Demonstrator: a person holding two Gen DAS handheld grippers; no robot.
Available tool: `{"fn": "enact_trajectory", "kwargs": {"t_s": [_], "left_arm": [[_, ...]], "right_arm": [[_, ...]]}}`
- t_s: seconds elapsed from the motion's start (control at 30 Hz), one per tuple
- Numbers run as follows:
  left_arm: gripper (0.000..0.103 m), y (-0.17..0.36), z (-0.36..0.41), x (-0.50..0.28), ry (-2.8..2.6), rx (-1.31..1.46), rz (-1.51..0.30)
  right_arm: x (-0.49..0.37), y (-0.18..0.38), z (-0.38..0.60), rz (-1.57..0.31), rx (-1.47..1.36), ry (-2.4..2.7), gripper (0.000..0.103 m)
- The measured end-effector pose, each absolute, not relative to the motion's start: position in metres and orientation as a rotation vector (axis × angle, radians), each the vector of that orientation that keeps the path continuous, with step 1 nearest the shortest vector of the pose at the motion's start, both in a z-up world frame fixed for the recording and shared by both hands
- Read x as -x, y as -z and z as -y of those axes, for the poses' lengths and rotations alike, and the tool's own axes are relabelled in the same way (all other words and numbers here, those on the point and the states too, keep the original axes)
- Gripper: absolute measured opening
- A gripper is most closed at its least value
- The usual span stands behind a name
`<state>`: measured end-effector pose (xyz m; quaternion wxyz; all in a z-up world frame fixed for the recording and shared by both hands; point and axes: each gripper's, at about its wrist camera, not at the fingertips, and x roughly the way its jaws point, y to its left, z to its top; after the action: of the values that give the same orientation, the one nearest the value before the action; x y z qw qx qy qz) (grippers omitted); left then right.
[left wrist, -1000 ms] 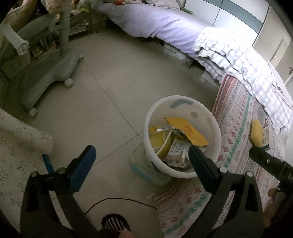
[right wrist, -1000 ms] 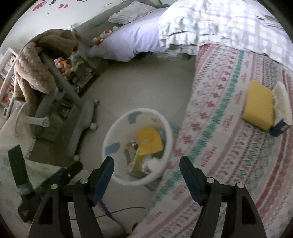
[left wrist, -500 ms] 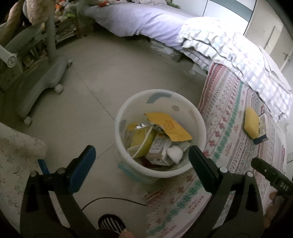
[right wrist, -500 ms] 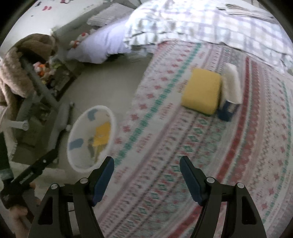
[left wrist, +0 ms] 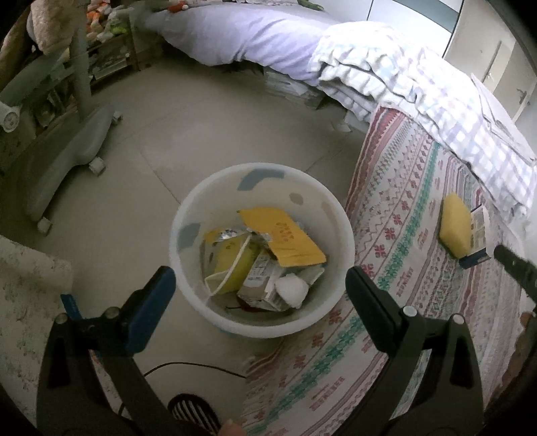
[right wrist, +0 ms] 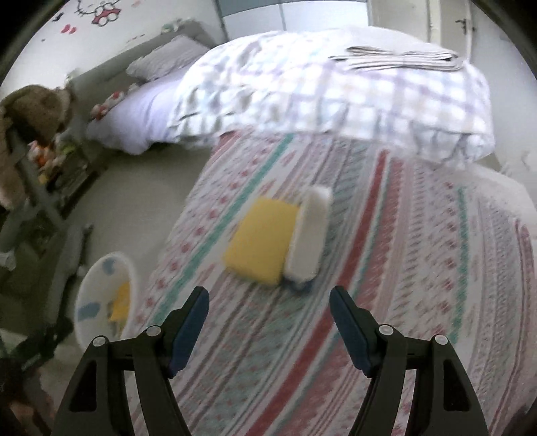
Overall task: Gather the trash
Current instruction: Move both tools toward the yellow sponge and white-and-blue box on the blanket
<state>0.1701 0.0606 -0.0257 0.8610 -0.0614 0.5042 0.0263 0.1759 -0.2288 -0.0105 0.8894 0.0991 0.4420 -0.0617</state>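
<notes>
The white round plastic trash bin (left wrist: 261, 322) stood on the pale tiled floor (left wrist: 188, 117), its base just against the edge of a patterned rug (left wrist: 396, 234) striped in red, green and white. Inside it lay a flat yellow envelope (left wrist: 285, 239) with red handwriting too small to read, its long axis slanting from upper left to lower right in the left wrist view, above crumpled foil-lined packaging (left wrist: 235, 255), a printed carton (left wrist: 260, 285) whose text could not be made out, and a white wad of tissue (left wrist: 291, 290).

The left gripper (left wrist: 260, 288) hung over the bin with its blue-padded fingers wide apart and nothing between them. The right gripper (right wrist: 268, 312) also stood with its fingers apart and empty, above the rug and pointed toward two pieces of trash lying there: a yellow rectangular sponge-like block (right wrist: 260, 243) and, touching its right side, a white oblong carton with a dark blue end (right wrist: 307, 239). Both lay with their long axes running side by side, tilted slightly to the right away from the camera. That view was blurred, so no label on them could be read.

A bed with a lilac sheet (left wrist: 241, 30) and a checked quilt (right wrist: 319, 87) filled the far side of the room. A grey wheeled chair base (left wrist: 63, 157) stood on the floor to the left, and a cartoon cat decal (right wrist: 100, 11) showed on the wall.
</notes>
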Motion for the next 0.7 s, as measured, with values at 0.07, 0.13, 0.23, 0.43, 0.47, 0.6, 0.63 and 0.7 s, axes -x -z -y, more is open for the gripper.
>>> {"fn": "enact_trajectory", "kwargs": {"t_s": [0.07,0.13,0.23,0.43,0.47,0.6,0.63,0.7], "left_arm": [[0.101,0.026,-0.057,-0.172,-0.053,0.124,-1.058],[0.101,0.026,-0.054,-0.174,-0.051,0.122,-1.056],[0.101,0.026,-0.048,-0.176,-0.049,0.118,-1.051],[0.101,0.027,-0.032,-0.184,-0.033,0.111,-1.048],[0.101,0.027,-0.028,-0.185,-0.029,0.110,-1.047],[0.101,0.025,-0.010,-0.188,0.002,0.093,-1.034],[0.101,0.025,-0.006,-0.189,0.011,0.087,-1.030],[0.101,0.025,0.008,-0.190,0.036,0.073,-1.024]], "right_arm": [[-0.183,0.012,0.238,-0.915,-0.209,0.156,0.076],[-0.189,0.014,0.243,-0.915,-0.203,0.176,0.076],[-0.198,0.024,0.248,-0.938,-0.189,0.190,0.076],[-0.211,0.051,0.258,-1.016,-0.238,0.169,0.070],[-0.212,0.055,0.260,-1.028,-0.245,0.164,0.066],[-0.212,0.062,0.269,-1.061,-0.303,0.119,0.027],[-0.211,0.062,0.271,-1.063,-0.313,0.115,0.024],[-0.208,0.060,0.275,-1.062,-0.320,0.111,0.024]]}}
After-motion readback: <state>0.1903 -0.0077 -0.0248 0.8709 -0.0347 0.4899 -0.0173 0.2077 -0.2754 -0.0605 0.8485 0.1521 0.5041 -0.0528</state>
